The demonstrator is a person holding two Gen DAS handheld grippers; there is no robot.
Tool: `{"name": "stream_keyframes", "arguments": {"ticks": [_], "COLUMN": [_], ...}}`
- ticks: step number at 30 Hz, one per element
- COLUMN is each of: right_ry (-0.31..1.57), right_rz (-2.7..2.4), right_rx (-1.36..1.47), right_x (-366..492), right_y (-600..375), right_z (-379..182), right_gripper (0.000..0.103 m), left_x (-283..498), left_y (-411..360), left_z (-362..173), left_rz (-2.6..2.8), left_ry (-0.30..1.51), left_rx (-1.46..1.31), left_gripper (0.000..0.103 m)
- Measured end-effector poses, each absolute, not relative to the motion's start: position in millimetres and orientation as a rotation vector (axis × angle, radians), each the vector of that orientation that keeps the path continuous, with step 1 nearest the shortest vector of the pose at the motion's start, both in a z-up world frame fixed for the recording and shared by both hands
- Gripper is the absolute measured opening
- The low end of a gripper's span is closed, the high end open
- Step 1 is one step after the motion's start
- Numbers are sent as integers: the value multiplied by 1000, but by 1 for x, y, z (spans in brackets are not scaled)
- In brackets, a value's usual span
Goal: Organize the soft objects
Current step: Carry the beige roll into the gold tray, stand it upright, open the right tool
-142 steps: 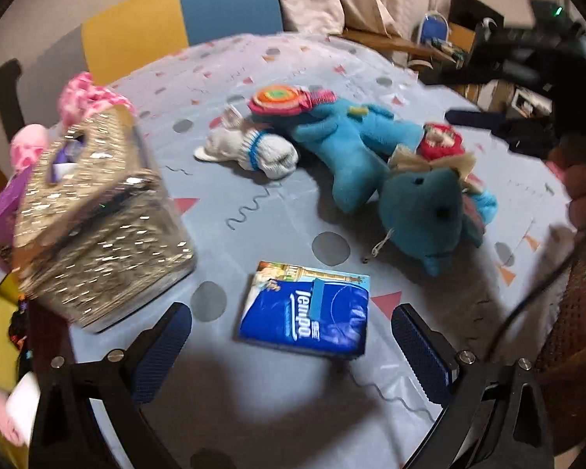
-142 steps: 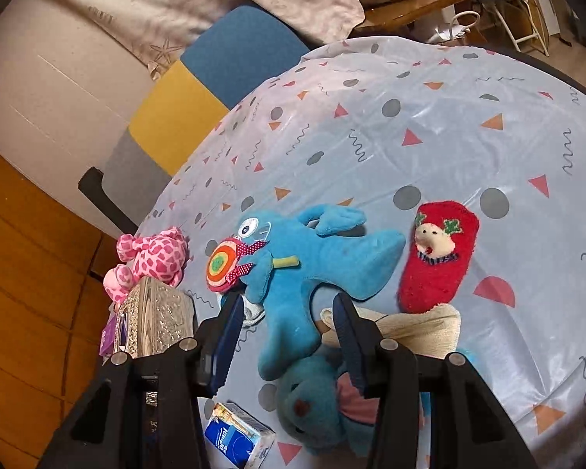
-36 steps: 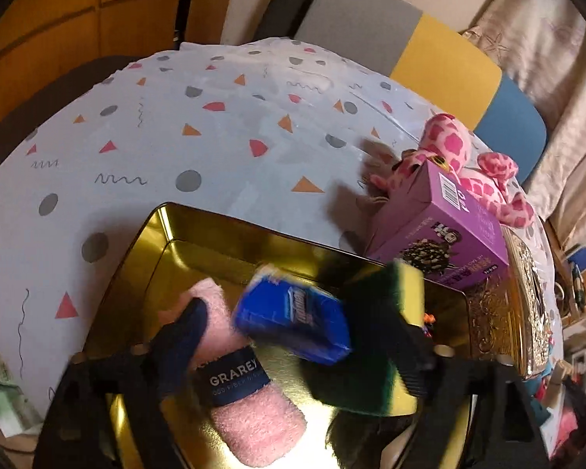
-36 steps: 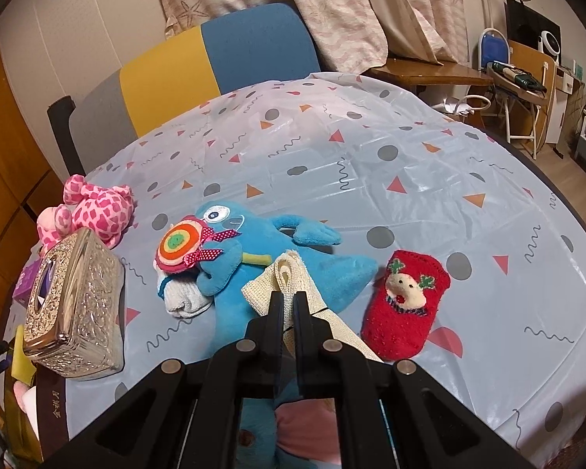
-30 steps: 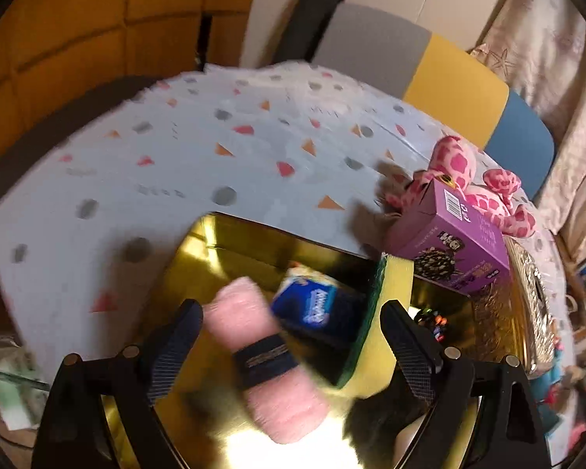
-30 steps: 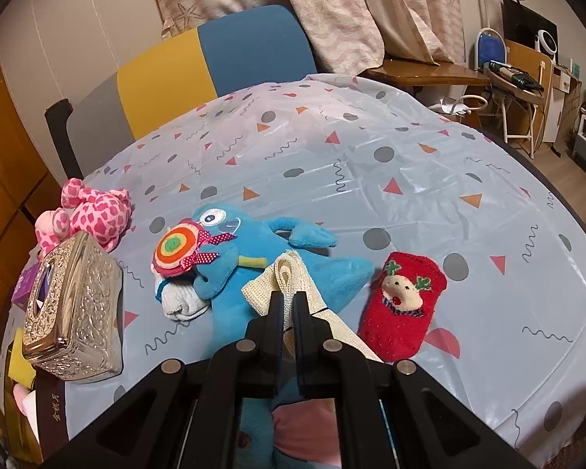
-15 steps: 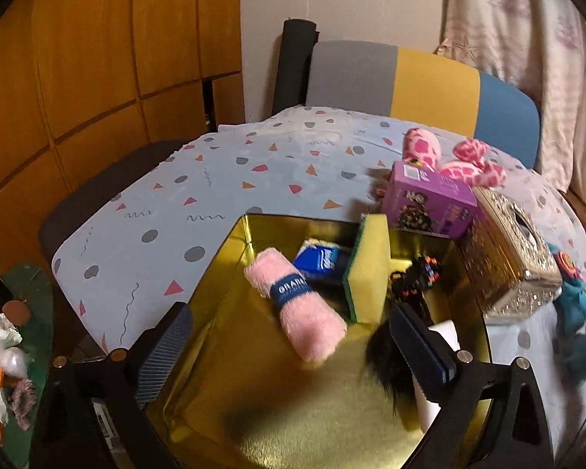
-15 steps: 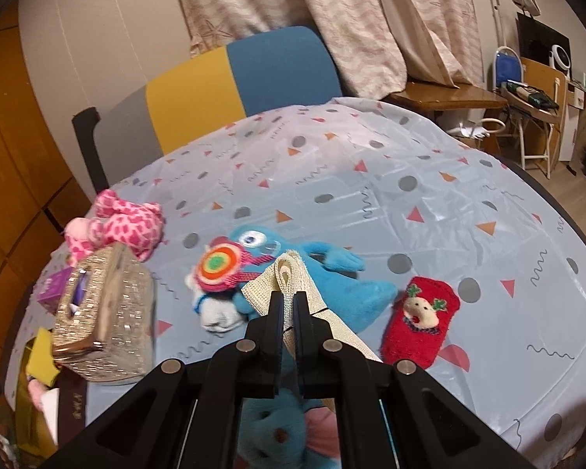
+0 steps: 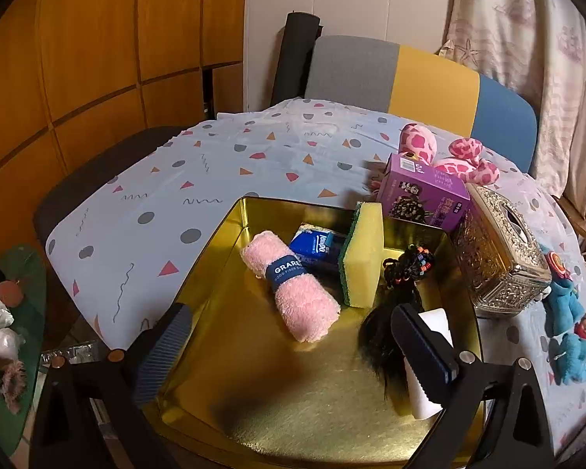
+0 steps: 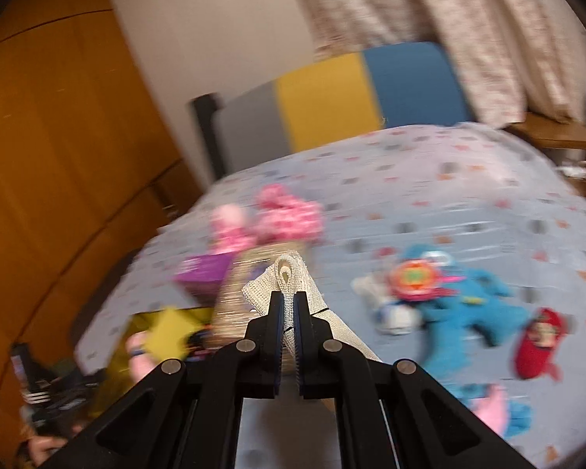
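A gold tin tray [image 9: 230,219] holds a rolled pink towel [image 9: 293,293], a blue tissue pack [image 9: 316,248], a yellow-green sponge [image 9: 365,258] on edge and a black hair piece [image 9: 390,336]. My left gripper [image 9: 289,336] hangs open above the tray's near part with nothing between its fingers. My right gripper [image 10: 289,303] is shut on a cream knitted cloth [image 10: 289,277], held up over the table in a blurred view. A blue plush toy [image 10: 468,305] and a red sock [image 10: 535,348] lie on the tablecloth to its right.
A purple box [image 9: 426,191], a pink spotted plush [image 9: 465,156] and a silver tissue box [image 9: 504,258] stand behind and right of the tray. A grey, yellow and blue chair back [image 9: 410,74] rises beyond the table. A white block [image 9: 429,359] lies in the tray.
The left gripper let the blue tissue pack fall into the tray, opened wide and drew back. The right gripper rose with the cream cloth and swung left toward the tray.
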State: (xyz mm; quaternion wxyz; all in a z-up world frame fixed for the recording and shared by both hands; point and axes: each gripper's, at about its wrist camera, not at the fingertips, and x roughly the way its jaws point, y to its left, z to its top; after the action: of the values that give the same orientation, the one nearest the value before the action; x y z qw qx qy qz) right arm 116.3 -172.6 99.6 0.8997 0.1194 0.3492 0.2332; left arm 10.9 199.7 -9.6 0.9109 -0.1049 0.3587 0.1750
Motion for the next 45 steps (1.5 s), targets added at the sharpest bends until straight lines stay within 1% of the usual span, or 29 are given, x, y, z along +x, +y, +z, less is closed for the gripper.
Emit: {"name": "stream_keyframes", "arguments": {"ticks": [3, 8, 13, 16, 17, 18, 19, 20, 25, 34, 37, 42, 45], "right_ry": [758, 872, 991, 1024, 1031, 1048, 1064, 1080, 1079, 1048, 1022, 964, 928], "right_rz": [612, 834, 837, 753, 737, 736, 729, 715, 712, 712, 705, 684, 674], "right_rx": [256, 301, 322, 263, 244, 213, 195, 181, 198, 137, 107, 43, 10], "right_x": [112, 113, 129, 144, 147, 152, 158, 161, 155, 130, 119, 104, 94], "right_y": [-134, -57, 6, 34, 40, 52, 53, 55, 46, 32, 29, 25, 21], "right_z": [101, 89, 61, 41, 35, 25, 19, 14, 7, 8, 10, 18, 23], "right_gripper": [4, 4, 4, 9, 15, 19, 25, 26, 28, 29, 32, 34, 38], "left_x": [7, -1, -11, -17, -18, -19, -20, -21, -23, -19, -19, -18, -18], "left_y": [203, 214, 229, 237, 239, 241, 242, 243, 241, 228, 223, 215, 210], "left_z": [-12, -13, -15, -16, -17, -18, -19, -20, -22, -22, -20, -18, -17], "left_rz": [360, 372, 393, 407, 410, 412, 414, 414, 417, 392, 386, 370, 360], "left_ry": [744, 737, 732, 731, 732, 733, 733, 732, 726, 738, 737, 738, 740], "left_rx": [-230, -254, -289, -305, -313, -319, -322, -322, -298, -275, -260, -243, -231], "left_gripper": [103, 103, 103, 103, 103, 103, 103, 103, 103, 103, 103, 103, 103]}}
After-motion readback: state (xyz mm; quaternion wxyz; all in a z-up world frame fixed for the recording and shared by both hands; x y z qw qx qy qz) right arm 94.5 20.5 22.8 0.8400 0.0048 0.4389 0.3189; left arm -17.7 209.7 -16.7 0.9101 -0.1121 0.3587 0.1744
